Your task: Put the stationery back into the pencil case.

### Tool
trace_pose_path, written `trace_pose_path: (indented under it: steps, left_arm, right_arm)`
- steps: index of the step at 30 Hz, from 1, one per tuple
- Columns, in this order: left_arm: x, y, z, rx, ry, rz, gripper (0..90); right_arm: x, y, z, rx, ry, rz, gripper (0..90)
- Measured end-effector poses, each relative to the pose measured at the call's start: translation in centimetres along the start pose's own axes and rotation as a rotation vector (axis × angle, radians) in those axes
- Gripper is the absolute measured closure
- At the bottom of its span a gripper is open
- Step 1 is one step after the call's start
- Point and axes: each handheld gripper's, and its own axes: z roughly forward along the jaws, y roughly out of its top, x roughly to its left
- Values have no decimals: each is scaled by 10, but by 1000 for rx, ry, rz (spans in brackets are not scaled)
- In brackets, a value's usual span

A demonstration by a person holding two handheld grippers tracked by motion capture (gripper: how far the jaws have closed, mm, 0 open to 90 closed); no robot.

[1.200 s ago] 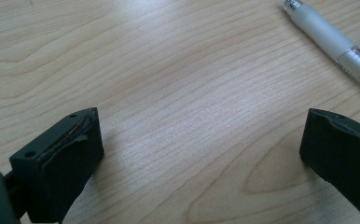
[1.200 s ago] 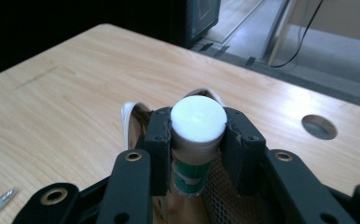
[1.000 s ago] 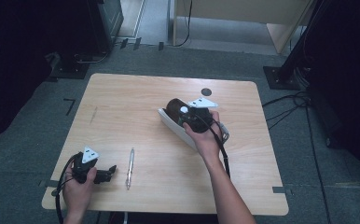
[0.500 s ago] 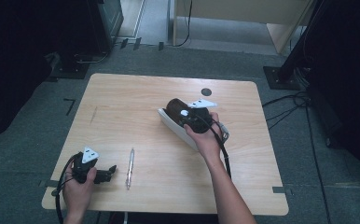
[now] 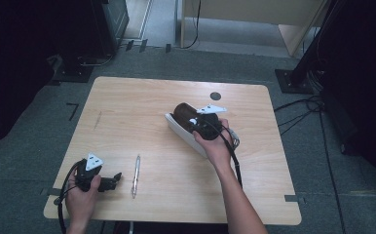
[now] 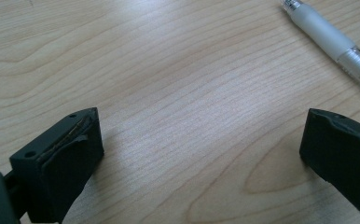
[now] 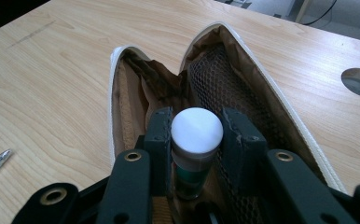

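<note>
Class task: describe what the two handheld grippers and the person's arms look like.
Both the left gripper and right gripper are black, each topped by a grey three-cornered plate and trailing a black cable. Their jaws are blocky, with flat pads. The forearms are bare, no sleeves visible.

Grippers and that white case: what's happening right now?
Right gripper shut on white-capped tube, over open case. Left gripper open, idle beside pen. Nothing in the way.

The white-capped green tube (image 7: 196, 154) is hidden below its cap inside the open white fabric pouch (image 7: 122, 93). The translucent white pen (image 6: 334, 44) runs off the picture's edge at both ends.
</note>
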Motion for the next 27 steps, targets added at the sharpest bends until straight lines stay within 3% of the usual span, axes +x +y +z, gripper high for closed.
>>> trace_pose_path:
  steps: [16, 27]
  left_arm:
    - [0, 0, 0, 0, 0, 0, 0]
    - [-1, -1, -1, 0, -3, 2, 0]
  right_arm:
    - [-1, 1, -3, -21, -1, 0, 695]
    - [3, 1, -19, -56, 4, -5, 688]
